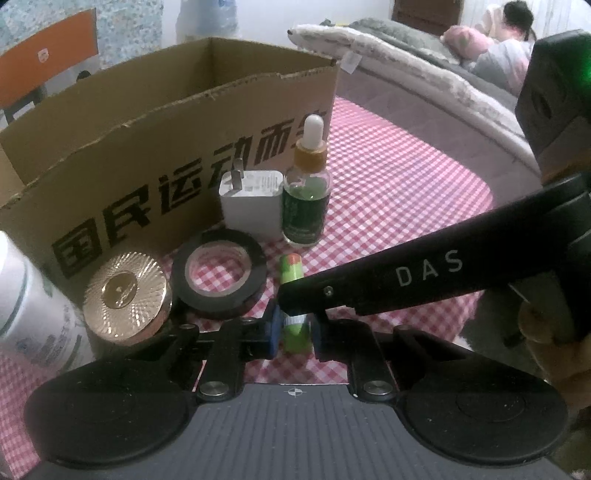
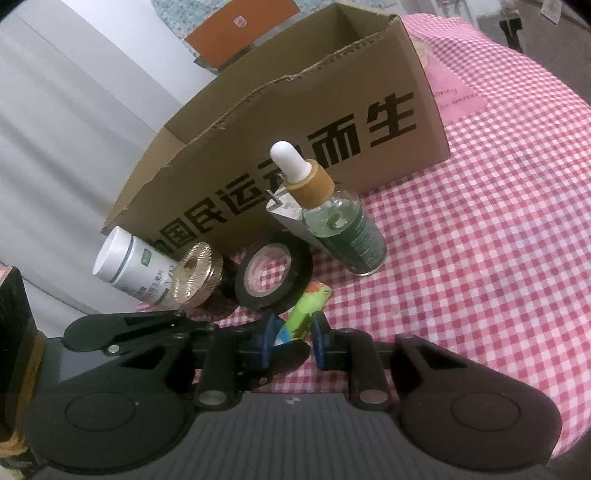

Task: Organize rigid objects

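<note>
Only the left wrist view shows a person (image 1: 513,33) beyond the box (image 1: 177,122).

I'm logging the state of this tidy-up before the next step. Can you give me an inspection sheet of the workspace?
Surface: red-checked cloth covering the table.
Job's things: open cardboard box; in front of it a white bottle, gold-lidded jar, black tape roll, white charger, dropper bottle, green tube.
Clutter: nothing seen.
Grippers: left gripper and right gripper both shut on the green tube, at different points along it.
Cables: nothing seen.
Surroundings: bed with grey blanket, a person lying on it; orange chair behind the box.
</note>
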`<state>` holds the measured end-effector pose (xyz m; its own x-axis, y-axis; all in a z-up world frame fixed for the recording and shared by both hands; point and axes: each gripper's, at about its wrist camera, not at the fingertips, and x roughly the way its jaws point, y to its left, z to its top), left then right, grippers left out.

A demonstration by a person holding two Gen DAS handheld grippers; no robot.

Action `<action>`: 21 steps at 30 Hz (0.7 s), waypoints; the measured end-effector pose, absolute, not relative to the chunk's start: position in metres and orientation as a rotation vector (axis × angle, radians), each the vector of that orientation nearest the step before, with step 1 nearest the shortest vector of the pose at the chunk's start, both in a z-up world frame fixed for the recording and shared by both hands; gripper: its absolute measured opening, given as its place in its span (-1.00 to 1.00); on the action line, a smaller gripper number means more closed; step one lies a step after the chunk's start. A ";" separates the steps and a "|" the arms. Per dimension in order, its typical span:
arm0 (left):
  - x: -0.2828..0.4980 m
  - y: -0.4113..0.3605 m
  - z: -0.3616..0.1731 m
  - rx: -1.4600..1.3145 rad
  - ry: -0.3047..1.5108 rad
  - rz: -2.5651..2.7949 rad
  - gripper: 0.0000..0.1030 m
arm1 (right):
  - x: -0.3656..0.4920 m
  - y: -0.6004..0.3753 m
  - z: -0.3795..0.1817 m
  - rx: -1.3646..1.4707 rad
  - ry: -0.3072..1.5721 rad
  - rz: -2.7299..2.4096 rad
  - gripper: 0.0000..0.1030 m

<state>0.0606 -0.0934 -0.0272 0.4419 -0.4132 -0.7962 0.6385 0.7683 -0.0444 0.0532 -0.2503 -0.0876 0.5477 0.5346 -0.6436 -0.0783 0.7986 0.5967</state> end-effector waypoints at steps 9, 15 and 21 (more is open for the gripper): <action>0.041 -0.073 0.021 0.266 0.748 -0.621 -0.68 | 0.032 -0.239 -0.045 0.501 0.847 0.427 -0.55; 0.055 -0.060 0.062 0.259 0.639 -0.545 -0.68 | 0.040 -0.221 0.005 0.408 0.717 0.504 -0.55; 0.106 -0.049 0.089 0.227 0.646 -0.492 -0.68 | 0.089 -0.201 0.044 0.336 0.658 0.575 -0.55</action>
<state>0.1059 -0.0489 0.0886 0.6896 -0.3665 -0.6246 0.5047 0.8617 0.0516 0.0894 -0.2006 0.0442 0.6455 0.5970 -0.4765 -0.3917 0.7942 0.4645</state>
